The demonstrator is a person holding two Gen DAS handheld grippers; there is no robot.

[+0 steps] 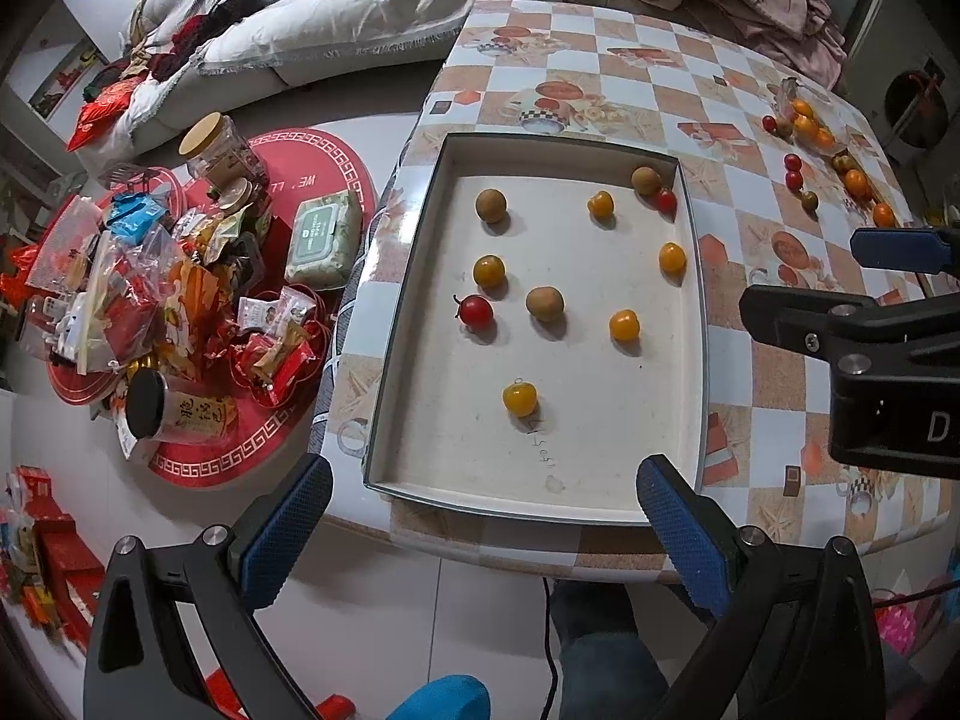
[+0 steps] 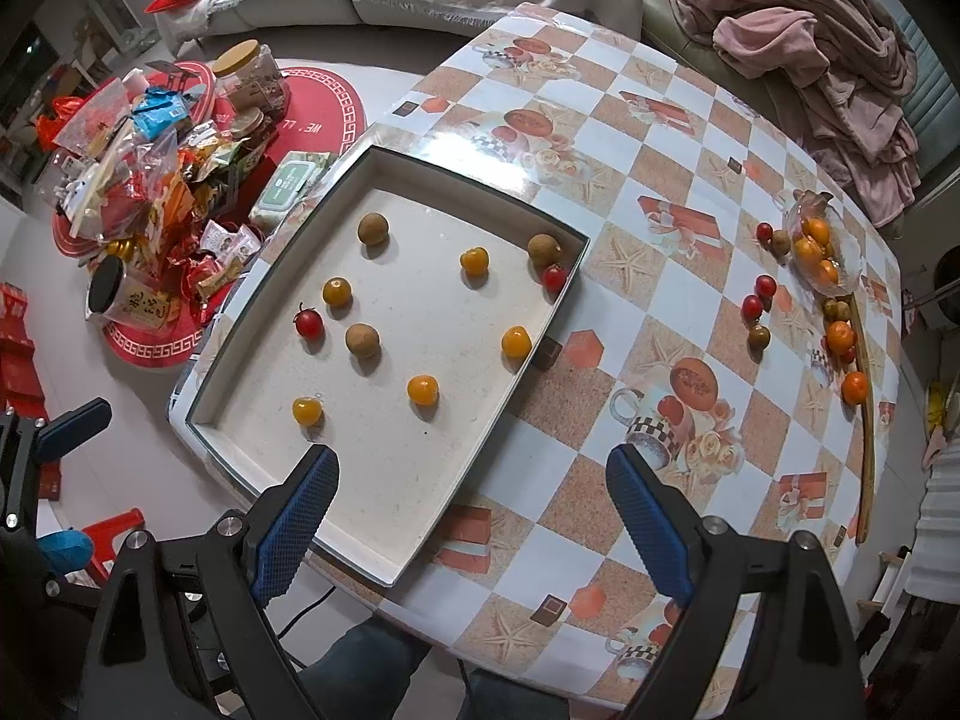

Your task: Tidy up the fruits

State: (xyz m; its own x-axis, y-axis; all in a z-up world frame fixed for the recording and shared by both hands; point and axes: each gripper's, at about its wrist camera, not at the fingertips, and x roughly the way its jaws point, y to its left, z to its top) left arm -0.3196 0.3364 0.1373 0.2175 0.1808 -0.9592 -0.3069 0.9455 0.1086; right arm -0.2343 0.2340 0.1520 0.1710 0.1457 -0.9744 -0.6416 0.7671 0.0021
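Observation:
A white tray point(image 1: 420, 300) point(image 2: 240, 372) lies on the checkered table and holds several small fruits: orange ones point(image 1: 624, 324) point(image 2: 422, 390), brown ones point(image 1: 544, 303) point(image 2: 362, 340) and red tomatoes point(image 1: 476, 311) point(image 2: 309, 323). More loose fruits point(image 1: 793, 171) point(image 2: 756, 307) and a clear bag of orange fruits point(image 2: 819, 249) lie at the table's far right. My left gripper point(image 1: 483, 531) is open and empty over the tray's near edge. My right gripper point(image 2: 471, 525) is open and empty over the tray's near right corner; it also shows in the left wrist view point(image 1: 888, 276).
A low red round table point(image 1: 240, 312) point(image 2: 198, 192) piled with snack packets, jars and a wipes pack stands left of the checkered table. A sofa with pink clothes point(image 2: 810, 42) lies behind. A wooden stick point(image 2: 867, 420) lies by the right edge.

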